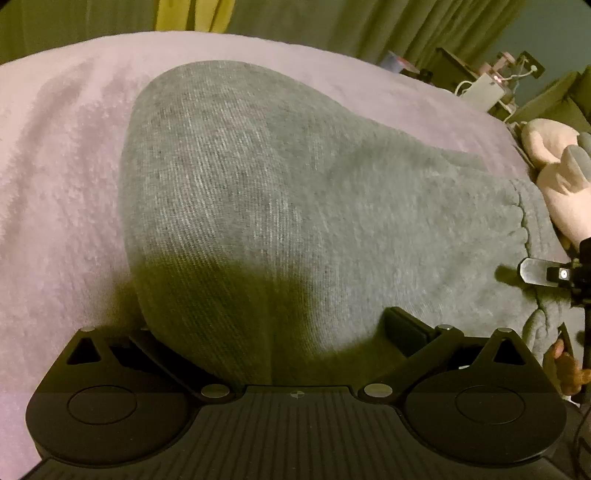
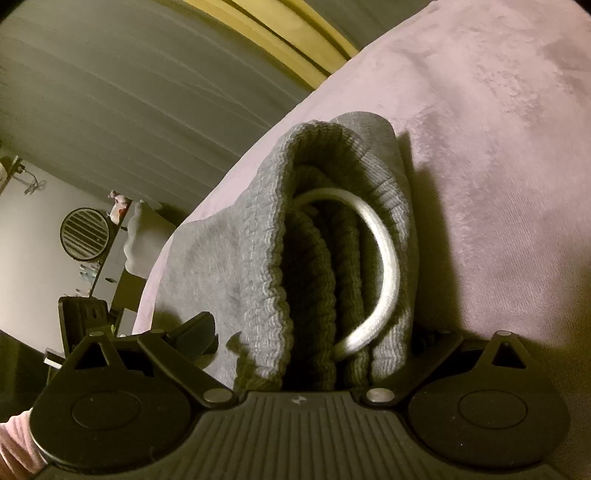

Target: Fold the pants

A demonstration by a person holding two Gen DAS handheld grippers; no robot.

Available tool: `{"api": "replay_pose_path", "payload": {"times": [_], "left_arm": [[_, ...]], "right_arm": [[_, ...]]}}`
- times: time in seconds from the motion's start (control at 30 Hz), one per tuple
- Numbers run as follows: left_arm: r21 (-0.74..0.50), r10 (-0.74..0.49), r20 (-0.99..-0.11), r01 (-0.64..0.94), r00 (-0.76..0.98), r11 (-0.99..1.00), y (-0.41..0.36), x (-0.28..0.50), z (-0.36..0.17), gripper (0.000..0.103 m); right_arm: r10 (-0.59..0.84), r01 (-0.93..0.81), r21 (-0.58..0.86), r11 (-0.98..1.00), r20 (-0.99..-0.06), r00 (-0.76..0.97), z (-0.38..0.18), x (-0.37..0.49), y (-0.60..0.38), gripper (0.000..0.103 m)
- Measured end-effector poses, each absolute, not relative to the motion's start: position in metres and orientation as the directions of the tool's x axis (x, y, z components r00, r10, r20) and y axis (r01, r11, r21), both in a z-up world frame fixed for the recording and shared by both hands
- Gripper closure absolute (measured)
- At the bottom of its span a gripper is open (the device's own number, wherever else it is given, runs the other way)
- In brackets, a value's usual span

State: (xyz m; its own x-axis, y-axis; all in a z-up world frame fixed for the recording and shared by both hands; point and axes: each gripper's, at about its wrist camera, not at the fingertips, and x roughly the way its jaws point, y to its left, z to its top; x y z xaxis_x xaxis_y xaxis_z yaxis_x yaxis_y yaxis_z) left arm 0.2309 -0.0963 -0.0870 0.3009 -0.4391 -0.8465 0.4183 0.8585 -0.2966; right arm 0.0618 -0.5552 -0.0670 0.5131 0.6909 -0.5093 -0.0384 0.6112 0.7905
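Note:
Grey sweatpants (image 1: 258, 192) lie folded on a pink fleece blanket (image 1: 62, 177). In the left wrist view my left gripper (image 1: 266, 326) is open wide, and the rounded folded end bulges between its fingers. Its left finger is hidden under the cloth, while the right finger (image 1: 404, 332) rests on top. My right gripper (image 2: 314, 328) is also open, straddling the stacked ribbed waistband (image 2: 314, 236) with its white drawstring (image 2: 384, 254). Its left finger (image 2: 195, 332) shows; the other is behind the fabric. That gripper's tip (image 1: 535, 273) appears at the waistband's edge.
A pale plush toy (image 1: 554, 177) lies beside the pants at the bed's right edge. Beyond it stands a cluttered shelf (image 1: 491, 85) with cables, and curtains (image 1: 388, 26) hang behind. The right wrist view shows a round fan (image 2: 84, 233) and a wooden frame (image 2: 288, 40).

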Motion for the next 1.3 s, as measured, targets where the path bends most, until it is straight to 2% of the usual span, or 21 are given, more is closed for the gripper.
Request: {"api": "replay_pose_path", "payload": {"times": [0.17,0.27,0.33,0.4,0.43,0.5,0.63,0.73,0.8,0.87,0.97,1.03,1.1,1.17,1.3], "left_arm": [[-0.296,-0.433,-0.850,0.409,0.299,0.863,-0.098,0.233,-0.088,0.000],[-0.293,-0.431,-0.851,0.408,0.300,0.864,-0.097,0.233,-0.088,0.000],[-0.290,-0.427,-0.852,0.406,0.302,0.866,-0.098,0.233,-0.087,0.000],[-0.285,-0.420,-0.855,0.400,0.305,0.871,-0.099,0.233,-0.087,0.000],[-0.285,-0.417,-0.855,0.393,0.307,0.874,-0.100,0.233,-0.086,0.000],[-0.287,-0.417,-0.855,0.390,0.307,0.875,-0.100,0.234,-0.085,0.000],[-0.294,-0.419,-0.856,0.382,0.302,0.876,-0.099,0.237,-0.087,0.000],[-0.278,-0.410,-0.859,0.392,0.306,0.877,-0.101,0.236,-0.086,0.002],[-0.264,-0.404,-0.859,0.405,0.314,0.876,-0.099,0.234,-0.085,0.006],[-0.269,-0.409,-0.852,0.396,0.326,0.878,-0.094,0.234,-0.083,0.012],[-0.309,-0.437,-0.835,0.371,0.334,0.876,-0.081,0.234,-0.082,0.024],[-0.323,-0.445,-0.829,0.362,0.338,0.875,-0.076,0.234,-0.080,0.032],[-0.333,-0.457,-0.820,0.363,0.344,0.870,-0.073,0.233,-0.076,0.045],[-0.338,-0.463,-0.814,0.362,0.351,0.869,-0.071,0.231,-0.073,0.051],[-0.362,-0.479,-0.797,0.345,0.366,0.866,-0.062,0.228,-0.068,0.062]], "right_arm": [[0.684,-0.031,0.789,0.613,-0.511,0.520,-0.066,0.061,-0.552,0.004],[0.669,-0.030,0.763,0.645,-0.545,0.505,-0.061,0.064,-0.546,0.005],[0.647,-0.022,0.738,0.675,-0.577,0.499,-0.056,0.065,-0.541,0.011],[0.608,-0.018,0.691,0.723,-0.623,0.493,-0.050,0.065,-0.537,0.027],[0.585,-0.026,0.660,0.751,-0.646,0.489,-0.047,0.064,-0.534,0.032],[0.570,-0.043,0.634,0.772,-0.661,0.489,-0.043,0.062,-0.531,0.037],[0.563,-0.029,0.631,0.775,-0.669,0.486,-0.042,0.065,-0.527,0.036],[0.595,0.010,0.683,0.730,-0.644,0.481,-0.046,0.068,-0.530,0.023],[0.613,0.000,0.695,0.719,-0.634,0.472,-0.047,0.072,-0.531,0.010],[0.606,-0.033,0.668,0.744,-0.653,0.454,-0.045,0.075,-0.521,0.005],[0.575,-0.062,0.622,0.781,-0.677,0.458,-0.042,0.074,-0.512,0.006],[0.544,-0.056,0.593,0.803,-0.692,0.475,-0.040,0.071,-0.509,0.014],[0.508,-0.035,0.567,0.823,-0.707,0.492,-0.038,0.067,-0.510,0.030],[0.509,-0.018,0.582,0.813,-0.695,0.507,-0.040,0.063,-0.516,0.037],[0.497,0.012,0.594,0.805,-0.684,0.533,-0.039,0.055,-0.517,0.038]]}}
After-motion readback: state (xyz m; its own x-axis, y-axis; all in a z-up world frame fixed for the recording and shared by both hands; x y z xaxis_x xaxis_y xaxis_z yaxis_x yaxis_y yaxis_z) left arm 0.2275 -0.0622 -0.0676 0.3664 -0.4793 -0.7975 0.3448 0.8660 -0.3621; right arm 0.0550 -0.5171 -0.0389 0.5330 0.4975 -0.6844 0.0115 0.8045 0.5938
